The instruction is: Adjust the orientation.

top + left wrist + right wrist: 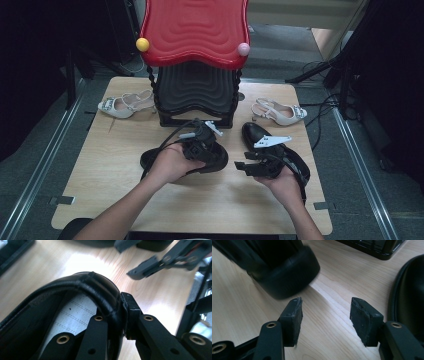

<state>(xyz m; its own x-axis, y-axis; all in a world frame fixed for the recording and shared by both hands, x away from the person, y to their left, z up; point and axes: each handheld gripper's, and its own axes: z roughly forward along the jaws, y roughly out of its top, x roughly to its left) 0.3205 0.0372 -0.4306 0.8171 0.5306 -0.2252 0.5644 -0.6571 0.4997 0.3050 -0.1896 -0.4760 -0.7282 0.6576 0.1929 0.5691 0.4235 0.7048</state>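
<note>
on the wooden table (100, 170), left tool (122, 315) pinches black shoe (82, 287); right tool (325, 315) spread.

A glossy black shoe (212, 159) is showing at the centre of the high view, its lining (72, 315) looking pale grey with dotted stitch lines in the left gripper view. A second black shoe (260, 135) is lying right of centre. The left gripper (200, 137) and right gripper (240, 166) are showing matt black with brass-coloured rivets, each topped by a light grey plate. The table (100, 170) is displaying light wood grain. Two cream-white heeled sandals (125, 105) (280, 112) are sitting at mid left and mid right. At the top centre, a red rippled shelf (195, 30) is carrying a yellow ball (142, 44) and a pink ball (243, 49), above a black rippled shelf (195, 90).
</note>
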